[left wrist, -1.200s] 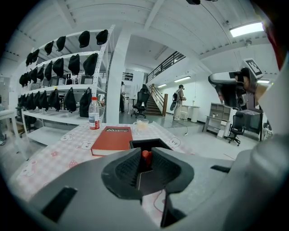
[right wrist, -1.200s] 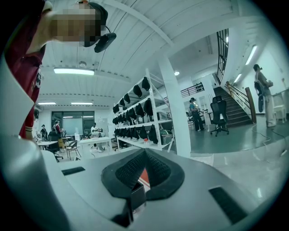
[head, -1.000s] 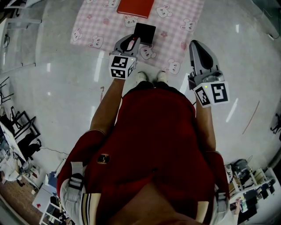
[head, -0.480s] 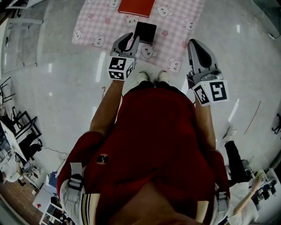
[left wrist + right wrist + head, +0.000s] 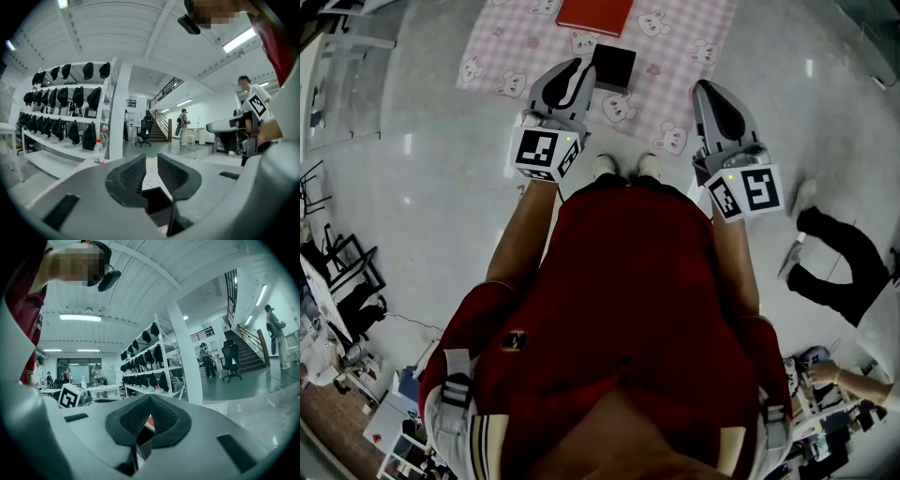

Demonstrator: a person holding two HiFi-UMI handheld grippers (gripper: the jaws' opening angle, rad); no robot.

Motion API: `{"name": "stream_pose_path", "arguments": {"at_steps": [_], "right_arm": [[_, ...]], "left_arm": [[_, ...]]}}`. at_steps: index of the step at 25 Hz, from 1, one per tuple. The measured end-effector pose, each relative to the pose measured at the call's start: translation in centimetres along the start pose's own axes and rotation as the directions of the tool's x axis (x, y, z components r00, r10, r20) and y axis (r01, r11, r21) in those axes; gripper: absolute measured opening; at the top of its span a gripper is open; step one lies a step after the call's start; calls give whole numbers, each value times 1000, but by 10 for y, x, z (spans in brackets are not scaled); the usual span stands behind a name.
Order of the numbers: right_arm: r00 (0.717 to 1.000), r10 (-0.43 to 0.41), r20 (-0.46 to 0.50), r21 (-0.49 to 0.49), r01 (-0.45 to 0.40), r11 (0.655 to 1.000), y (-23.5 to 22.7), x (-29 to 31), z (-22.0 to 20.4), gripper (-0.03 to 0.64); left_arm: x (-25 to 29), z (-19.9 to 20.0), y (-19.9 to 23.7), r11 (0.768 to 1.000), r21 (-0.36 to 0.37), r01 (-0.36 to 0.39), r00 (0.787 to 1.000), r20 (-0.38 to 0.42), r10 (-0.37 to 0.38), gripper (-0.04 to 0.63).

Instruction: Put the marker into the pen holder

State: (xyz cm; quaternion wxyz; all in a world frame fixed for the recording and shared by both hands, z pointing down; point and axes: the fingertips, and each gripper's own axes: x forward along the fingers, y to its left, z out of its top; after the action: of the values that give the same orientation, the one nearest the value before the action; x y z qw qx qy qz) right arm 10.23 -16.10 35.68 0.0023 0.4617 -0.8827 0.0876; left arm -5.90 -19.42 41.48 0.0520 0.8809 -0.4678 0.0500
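A black square pen holder (image 5: 612, 66) stands on the pink bunny-print mat (image 5: 675, 56) on the floor. It also shows below the jaws in the left gripper view (image 5: 157, 202) and in the right gripper view (image 5: 143, 446). No marker is visible in any view. My left gripper (image 5: 578, 64) hovers just left of the holder, its jaws a narrow gap apart with nothing between them (image 5: 150, 166). My right gripper (image 5: 705, 86) is held over the mat's right edge, its jaws meeting at the tips and empty (image 5: 150, 397).
A flat red item (image 5: 592, 14) lies on the mat beyond the holder. My white shoes (image 5: 622, 166) stand at the mat's near edge. A person in black (image 5: 834, 253) is on the floor at the right. Shelves and furniture line the room's edges.
Both grippers have moved slightly forward over the mat, the left one reaching beside the holder. A person in black has walked into view at the right.
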Motion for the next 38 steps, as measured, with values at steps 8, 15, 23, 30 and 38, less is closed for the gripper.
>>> {"name": "stream_pose_path", "arguments": {"at_steps": [8,15,23,30,38], "right_arm": [[999,21,31,-13,-20,1000,19,-12,16,-2],[996,65,61,-27,-63,998,33,-12,20,-2],[989,127,73,-51,-124,991,53,-11,26,-2],[984,163,66,-65,-158,985,66,-12,26,-2],[980,191,62,-83,-186,979,77,-11,25,-2]], "left_arm": [[-25,54,-18,1000,25,18,995,99,-20,67],[-40,75,-29,999,35,20,989,146,-25,36],[-50,87,-42,999,44,20,988,153,-26,6],[-60,96,-48,999,42,15,986,165,-22,6],[-69,94,-50,999,40,3,987,159,-9,6]]}}
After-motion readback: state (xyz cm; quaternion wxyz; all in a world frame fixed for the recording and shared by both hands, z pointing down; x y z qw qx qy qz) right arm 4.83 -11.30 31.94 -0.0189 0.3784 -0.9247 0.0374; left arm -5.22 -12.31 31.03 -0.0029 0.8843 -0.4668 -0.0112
